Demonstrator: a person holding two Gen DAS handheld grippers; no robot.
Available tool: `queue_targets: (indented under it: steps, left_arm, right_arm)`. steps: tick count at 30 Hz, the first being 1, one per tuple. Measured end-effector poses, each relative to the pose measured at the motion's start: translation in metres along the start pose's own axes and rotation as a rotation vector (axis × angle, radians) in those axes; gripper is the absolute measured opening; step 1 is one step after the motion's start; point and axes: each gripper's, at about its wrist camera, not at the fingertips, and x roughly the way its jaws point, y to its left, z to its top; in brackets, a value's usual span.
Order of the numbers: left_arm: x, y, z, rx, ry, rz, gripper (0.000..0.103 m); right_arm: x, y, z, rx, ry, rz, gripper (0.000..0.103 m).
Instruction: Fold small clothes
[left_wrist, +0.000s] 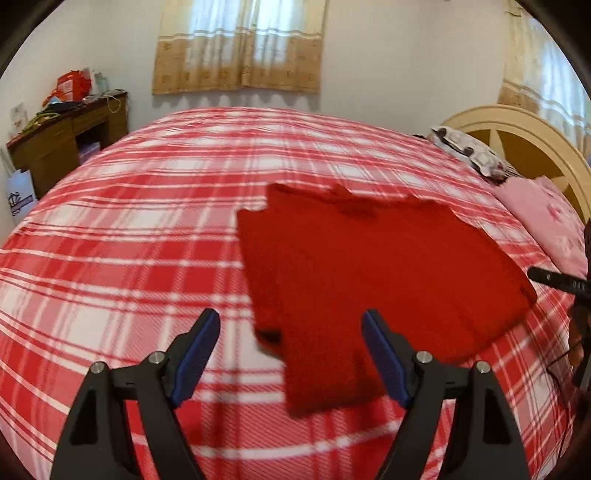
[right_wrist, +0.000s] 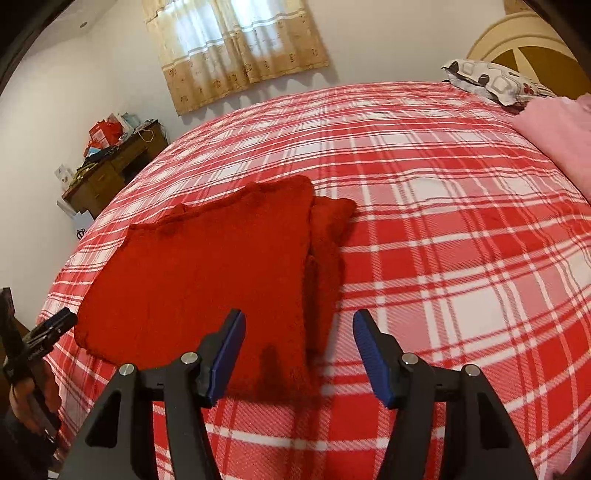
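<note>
A red knitted sweater (left_wrist: 369, 266) lies flat on the red and white plaid bed cover (left_wrist: 129, 258), with a sleeve folded in along its near left side. My left gripper (left_wrist: 290, 317) is open and empty, just above the sweater's near left corner. In the right wrist view the sweater (right_wrist: 207, 269) lies left of centre, with a sleeve (right_wrist: 328, 236) lying along its right edge. My right gripper (right_wrist: 299, 317) is open and empty over the sweater's near right edge. The left gripper's body shows at the far left of the right wrist view (right_wrist: 40, 336).
A pink folded cloth (left_wrist: 550, 221) and a patterned pillow (left_wrist: 469, 151) lie by the cream headboard (left_wrist: 517, 136) at the right. A brown desk (left_wrist: 62, 144) with clutter stands by the wall at the left. Curtains (left_wrist: 240, 44) hang behind the bed.
</note>
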Motion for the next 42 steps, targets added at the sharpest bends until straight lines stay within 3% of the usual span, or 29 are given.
queue_targets:
  steps: [5, 10, 12, 15, 16, 19, 26, 42]
  left_arm:
    - [0.004, 0.001, 0.002, -0.041, -0.012, -0.006, 0.078]
    - [0.003, -0.003, -0.001, -0.039, -0.016, -0.030, 0.076]
    - [0.007, -0.006, 0.001, -0.028, -0.015, -0.038, 0.068]
    - [0.014, -0.007, 0.000, -0.033, 0.009, -0.051, 0.054]
    - [0.014, -0.008, 0.000, -0.035, 0.015, -0.059, 0.045]
    - [0.015, -0.010, -0.003, -0.010, 0.023, -0.049, 0.008]
    - [-0.006, -0.005, -0.008, -0.003, 0.006, -0.097, 0.008]
    - [0.004, 0.001, -0.033, -0.021, 0.056, -0.079, 0.008]
  right_arm:
    - [-0.003, -0.004, -0.005, -0.004, -0.002, 0.013, 0.047]
    - [0.002, 0.001, -0.007, -0.034, 0.002, 0.038, 0.045]
    - [0.007, 0.004, -0.006, -0.042, 0.011, 0.040, 0.037]
    - [0.018, 0.009, -0.008, -0.059, 0.041, 0.039, 0.015]
    - [0.019, 0.011, -0.010, -0.065, 0.048, 0.036, 0.010]
    - [0.012, 0.010, -0.015, -0.060, 0.043, 0.041, 0.007]
    - [-0.009, 0.007, -0.032, -0.067, 0.039, 0.061, 0.007]
    - [0.003, 0.001, -0.049, -0.048, 0.078, 0.042, 0.007]
